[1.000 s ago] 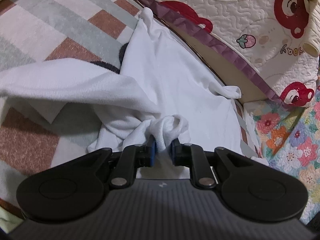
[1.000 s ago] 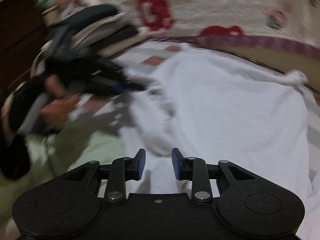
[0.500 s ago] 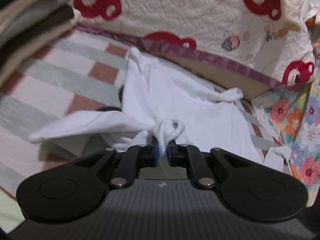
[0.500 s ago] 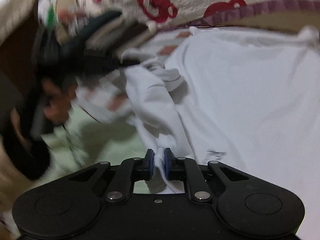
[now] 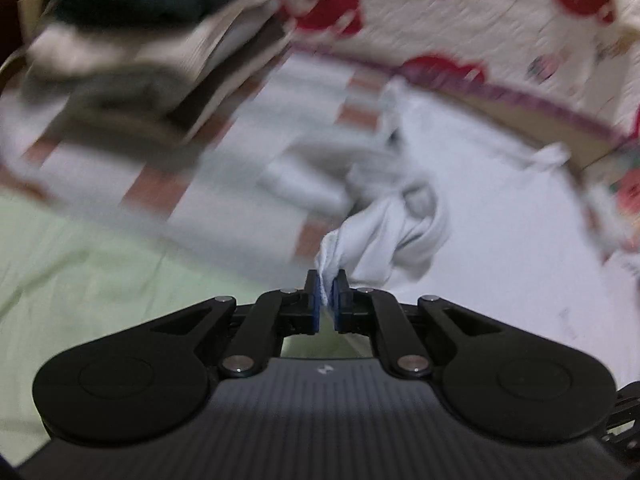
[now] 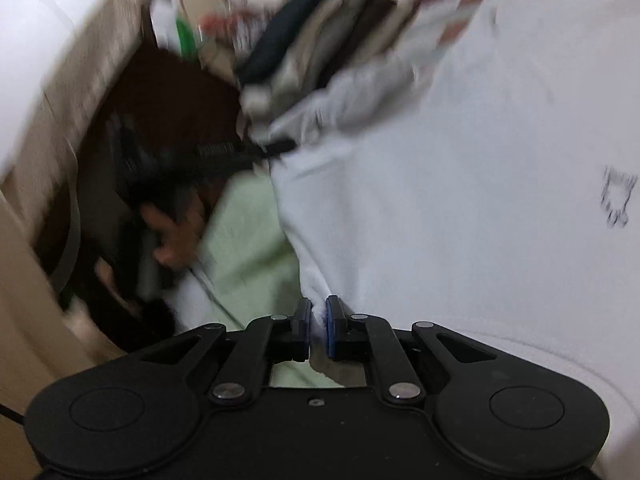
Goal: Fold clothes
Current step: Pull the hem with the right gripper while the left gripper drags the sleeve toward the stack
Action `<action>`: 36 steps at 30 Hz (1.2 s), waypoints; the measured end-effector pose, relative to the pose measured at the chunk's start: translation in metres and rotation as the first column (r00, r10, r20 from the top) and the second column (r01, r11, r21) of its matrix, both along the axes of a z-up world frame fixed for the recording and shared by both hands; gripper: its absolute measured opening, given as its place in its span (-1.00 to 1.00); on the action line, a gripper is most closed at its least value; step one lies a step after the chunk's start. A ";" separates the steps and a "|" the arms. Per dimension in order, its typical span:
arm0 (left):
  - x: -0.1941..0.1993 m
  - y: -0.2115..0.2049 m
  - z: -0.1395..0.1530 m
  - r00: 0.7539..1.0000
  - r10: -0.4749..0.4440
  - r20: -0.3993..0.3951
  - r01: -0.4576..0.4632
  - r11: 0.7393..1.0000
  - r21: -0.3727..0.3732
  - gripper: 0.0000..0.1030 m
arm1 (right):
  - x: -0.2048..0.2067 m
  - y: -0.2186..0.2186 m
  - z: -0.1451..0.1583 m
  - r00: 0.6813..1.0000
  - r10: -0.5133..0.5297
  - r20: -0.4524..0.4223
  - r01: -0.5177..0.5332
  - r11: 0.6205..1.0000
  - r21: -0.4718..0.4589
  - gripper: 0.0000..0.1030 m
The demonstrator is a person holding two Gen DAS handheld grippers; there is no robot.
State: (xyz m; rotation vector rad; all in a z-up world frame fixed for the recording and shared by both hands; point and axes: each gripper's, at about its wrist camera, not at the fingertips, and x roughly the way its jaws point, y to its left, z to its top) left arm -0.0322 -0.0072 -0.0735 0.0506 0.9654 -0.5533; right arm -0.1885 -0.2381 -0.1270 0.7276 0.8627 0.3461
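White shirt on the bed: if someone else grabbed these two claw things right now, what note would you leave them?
Left claw: shut on a bunched bit of the white shirt.
Right claw: shut on the shirt's edge, near the light green sheet.
The shirt lies mostly spread on the bed; a small dark print faces up. A stack of folded clothes sits at the back left.
Done: both grips are made.
Left: no fold shows yet; probably carry the gripped side over, then finish folding. Both views are blurred by motion, so check the grips first.
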 end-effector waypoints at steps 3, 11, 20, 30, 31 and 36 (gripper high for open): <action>-0.002 0.012 -0.020 0.998 0.065 -0.023 -0.063 0.996 0.069 -1.00 | 0.005 0.021 -0.015 0.996 0.065 -0.066 -0.072 0.990 -0.119 -0.79; 0.032 0.010 -0.025 0.999 0.031 -0.036 -0.033 0.997 -0.066 -0.69 | 0.010 0.031 -0.025 0.986 0.133 -0.100 -0.151 0.967 -0.205 -0.79; 0.097 -0.050 -0.051 0.979 -0.136 -0.152 0.107 0.977 -0.186 -0.20 | 0.014 0.039 -0.031 0.975 0.188 -0.120 -0.214 0.939 -0.270 -0.79; 0.150 -0.101 -0.095 0.933 -0.200 -0.298 0.121 0.957 -0.262 0.08 | 0.006 0.041 -0.027 0.979 0.179 -0.100 -0.202 0.925 -0.321 -0.79; 0.148 -0.103 -0.094 0.942 -0.198 -0.272 0.130 0.960 -0.248 -0.17 | 0.006 0.041 -0.026 0.979 0.182 -0.096 -0.204 0.923 -0.328 -0.79; 0.134 -0.083 -0.063 0.982 -0.148 -0.117 0.117 0.963 -0.242 -0.94 | 0.002 0.042 -0.021 0.977 0.198 -0.075 -0.212 0.908 -0.361 -0.79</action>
